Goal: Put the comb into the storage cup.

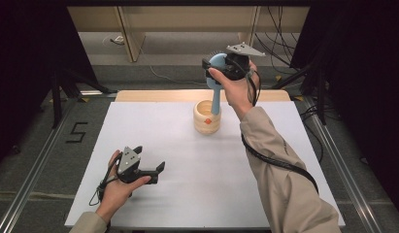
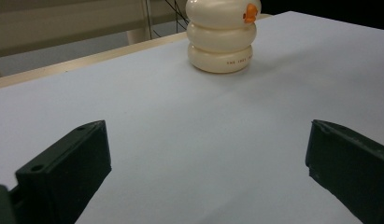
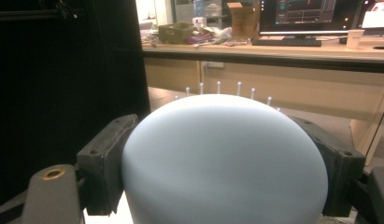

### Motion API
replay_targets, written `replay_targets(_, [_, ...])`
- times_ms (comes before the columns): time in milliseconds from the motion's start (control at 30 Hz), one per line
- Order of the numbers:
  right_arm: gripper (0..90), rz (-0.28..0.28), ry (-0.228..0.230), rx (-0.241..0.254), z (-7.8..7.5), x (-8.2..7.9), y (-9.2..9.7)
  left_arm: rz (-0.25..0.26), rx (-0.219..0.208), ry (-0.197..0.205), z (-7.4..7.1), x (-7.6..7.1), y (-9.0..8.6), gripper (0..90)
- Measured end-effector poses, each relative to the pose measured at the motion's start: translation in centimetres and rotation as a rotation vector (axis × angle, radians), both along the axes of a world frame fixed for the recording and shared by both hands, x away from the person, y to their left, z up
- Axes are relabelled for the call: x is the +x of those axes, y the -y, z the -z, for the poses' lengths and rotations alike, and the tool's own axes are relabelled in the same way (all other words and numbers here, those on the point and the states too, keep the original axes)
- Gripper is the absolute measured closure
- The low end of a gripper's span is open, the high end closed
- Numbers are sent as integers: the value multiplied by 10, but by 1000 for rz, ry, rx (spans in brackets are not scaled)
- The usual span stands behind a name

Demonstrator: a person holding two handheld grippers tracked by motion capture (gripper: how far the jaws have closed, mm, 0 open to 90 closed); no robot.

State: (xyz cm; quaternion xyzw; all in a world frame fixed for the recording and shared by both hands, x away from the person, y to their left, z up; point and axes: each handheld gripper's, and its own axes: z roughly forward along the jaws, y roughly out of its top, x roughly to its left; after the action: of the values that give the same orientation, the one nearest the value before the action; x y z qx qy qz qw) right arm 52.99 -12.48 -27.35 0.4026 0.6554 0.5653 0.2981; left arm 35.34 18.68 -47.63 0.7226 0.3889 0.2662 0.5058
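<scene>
Your right hand-held gripper [image 1: 221, 65] pinches a blue hairbrush [image 1: 215, 80] by its head, handle dipping into the cream cup [image 1: 207, 118]. Lower straight. Your left hand-held gripper [image 1: 156, 173] rests spread on the desk [image 1: 197, 184].

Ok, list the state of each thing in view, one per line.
Blue hairbrush: upright, head clamped in the right gripper, handle end down in the holder.
Cream ringed holder: upright on the table, mouth open.
Right gripper: shut on the brush head.
Left gripper: open, holding nothing, low over the table.

My sleeves [image 1: 279, 160]: beige, long.
My claws [image 1: 160, 171]: black, blocky jaws.
My top plates [image 1: 128, 158]: grey, three-cornered.
My cables [image 1: 279, 162]: black.
</scene>
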Motion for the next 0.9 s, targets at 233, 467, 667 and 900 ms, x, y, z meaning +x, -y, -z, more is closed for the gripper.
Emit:
replay_targets(233, [214, 1, 1, 1, 1, 2, -2, -1, -2, 1, 0, 0, 0, 0])
replay_targets(467, [214, 1, 7, 0, 2, 4, -3, -1, -4, 0, 0, 0, 0, 0])
replay_targets(667, [214, 1, 8, 1, 2, 6, -4, 0, -4, 1, 0, 0, 0, 0])
replay_targets(900, [214, -1, 17, 1, 3, 8, -7, -1, -4, 1, 0, 0, 0, 0])
